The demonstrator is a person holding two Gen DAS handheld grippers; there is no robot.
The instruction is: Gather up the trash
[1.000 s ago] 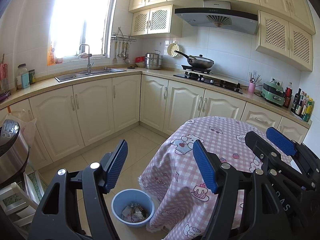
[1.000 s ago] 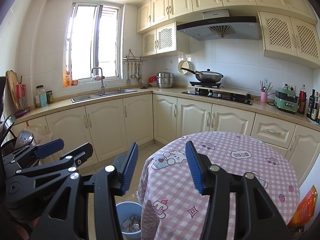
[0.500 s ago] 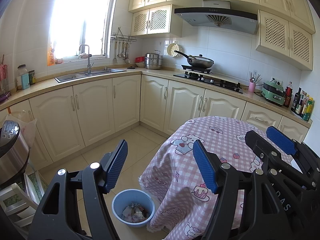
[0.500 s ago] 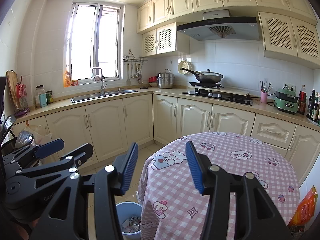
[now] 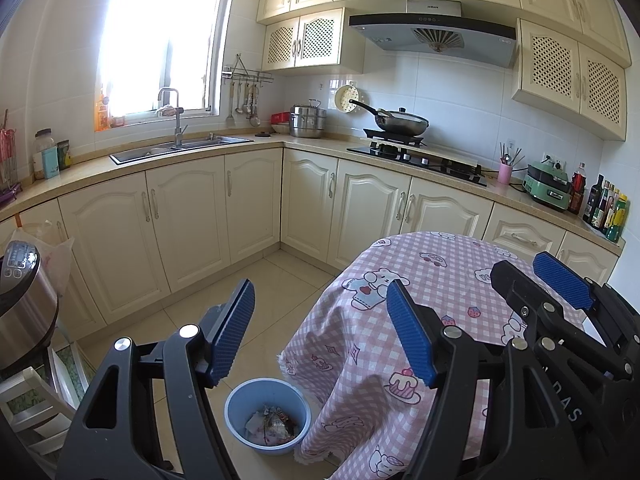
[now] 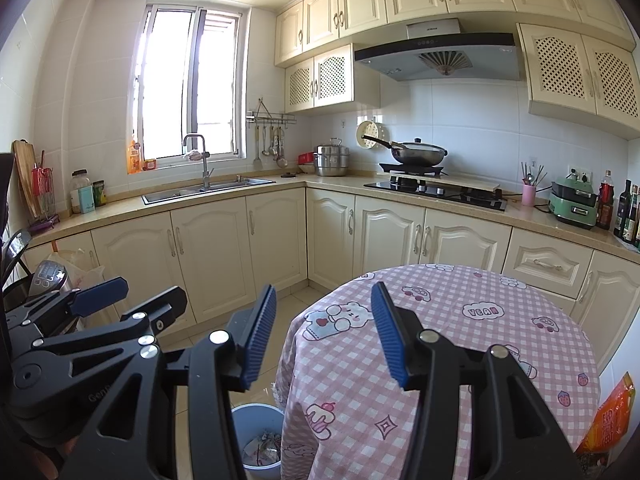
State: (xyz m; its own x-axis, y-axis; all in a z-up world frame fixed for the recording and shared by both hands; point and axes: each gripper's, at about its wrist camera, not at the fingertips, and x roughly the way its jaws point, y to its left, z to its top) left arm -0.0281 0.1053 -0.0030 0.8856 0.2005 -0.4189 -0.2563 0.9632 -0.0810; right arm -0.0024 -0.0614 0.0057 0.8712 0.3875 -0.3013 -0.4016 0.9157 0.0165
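Trash (image 5: 269, 426) already fills the blue bin (image 5: 240, 400) on the floor beside the round surface (image 5: 440, 276), whose pink checked cloth looks bare. Left gripper (image 5: 320, 332) gapes wide and empty; right gripper (image 6: 323, 330) stands moderately open, holding nothing. Cream kitchen cabinets surround.

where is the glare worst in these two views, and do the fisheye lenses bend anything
Left wrist view: the window is blown out white, hazing the wall beside it; the round table casts a shadow down its cloth toward the blue trash bin. Right wrist view: the window is bright but its frame stays readable. Both views bow the cabinets and countertop and darken the corners.
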